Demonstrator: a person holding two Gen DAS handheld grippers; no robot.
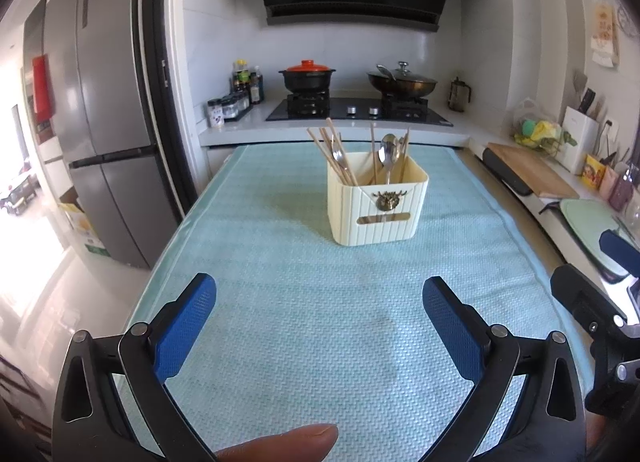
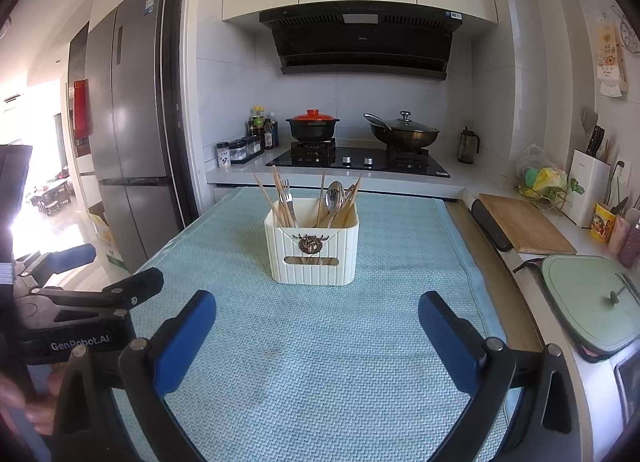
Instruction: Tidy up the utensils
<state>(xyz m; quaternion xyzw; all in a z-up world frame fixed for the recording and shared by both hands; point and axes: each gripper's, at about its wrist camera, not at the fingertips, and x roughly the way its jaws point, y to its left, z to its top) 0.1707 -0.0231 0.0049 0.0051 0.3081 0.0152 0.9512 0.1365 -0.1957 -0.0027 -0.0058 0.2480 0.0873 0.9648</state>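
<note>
A cream ribbed utensil holder (image 1: pixel 378 204) (image 2: pixel 312 252) stands upright on the light blue mat (image 1: pixel 300 322) (image 2: pixel 312 362). Wooden chopsticks (image 1: pixel 332 154) (image 2: pixel 280 198), a fork (image 2: pixel 287 194) and spoons (image 1: pixel 387 156) (image 2: pixel 335 196) stick up out of it. My left gripper (image 1: pixel 319 306) is open and empty, low over the mat, well short of the holder. My right gripper (image 2: pixel 317 316) is open and empty, also short of the holder. Each gripper's body shows at the edge of the other's view: the right one at the right in the left wrist view (image 1: pixel 600 314), the left one at the left in the right wrist view (image 2: pixel 80 302).
Behind the mat is a hob (image 1: pixel 360 110) with a red-lidded black pot (image 1: pixel 307 76) and a lidded wok (image 1: pixel 402 82). A fridge (image 1: pixel 104 122) stands left. On the right counter lie a wooden board (image 2: pixel 524 228), a green lidded pan (image 2: pixel 592 302) and a knife block (image 2: pixel 588 190).
</note>
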